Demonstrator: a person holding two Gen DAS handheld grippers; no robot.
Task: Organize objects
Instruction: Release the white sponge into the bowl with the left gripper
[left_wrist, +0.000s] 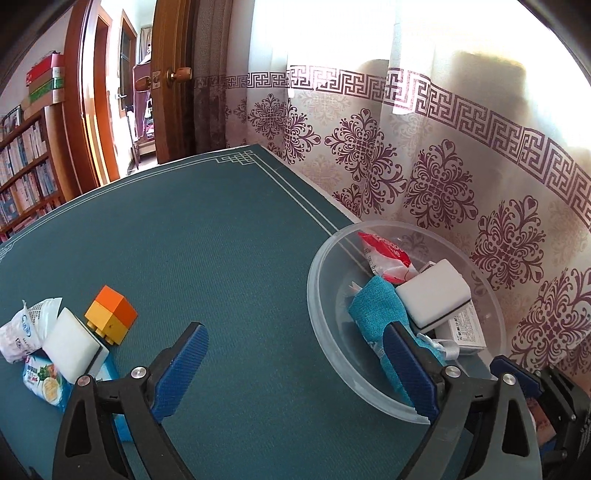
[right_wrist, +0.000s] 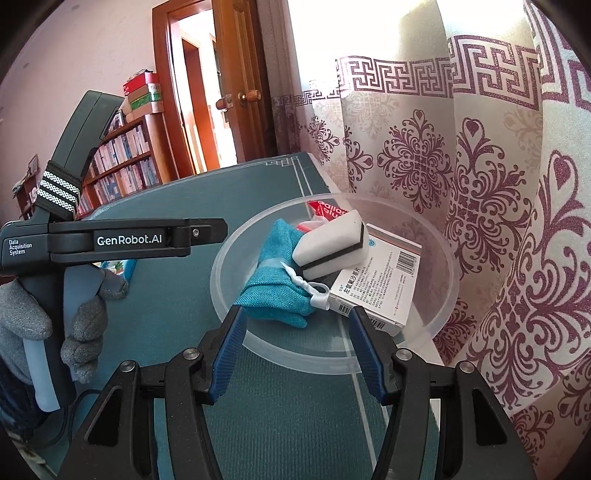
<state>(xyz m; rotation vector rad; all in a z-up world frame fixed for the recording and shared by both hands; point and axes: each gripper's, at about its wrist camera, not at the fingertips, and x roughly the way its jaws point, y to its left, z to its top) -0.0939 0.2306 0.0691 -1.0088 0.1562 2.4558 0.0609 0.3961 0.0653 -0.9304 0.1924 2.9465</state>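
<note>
- Blue snack packet (left_wrist: 44, 384): mostly under the white sponge (left_wrist: 75, 345) and the left gripper's frame; print too small to read.
- Red-and-white packet (left_wrist: 384, 254) in clear bowl (left_wrist: 321, 295): lower part covered by teal cloth pouch (left_wrist: 376, 306) and a second sponge (left_wrist: 434, 295); lettering cut short.
- Medicine box (right_wrist: 376, 280): near corner behind the right gripper's finger (right_wrist: 364, 339); small print illegible.
- Gloved hand (right_wrist: 79, 325): cut off at the frame's left edge.

The left gripper (left_wrist: 295, 369) hangs over the green table mat (left_wrist: 207, 236), jaws spread wide with nothing between them; off its right finger sits a clear plastic bowl (left_wrist: 325, 280) holding a teal cloth pouch (left_wrist: 376, 306), a white sponge (left_wrist: 432, 291), a red-and-white packet (left_wrist: 384, 254) and a small printed box (left_wrist: 465, 328); off its left finger lie an orange block (left_wrist: 110, 314), another white sponge (left_wrist: 74, 345) and several snack packets (left_wrist: 42, 380).
</note>
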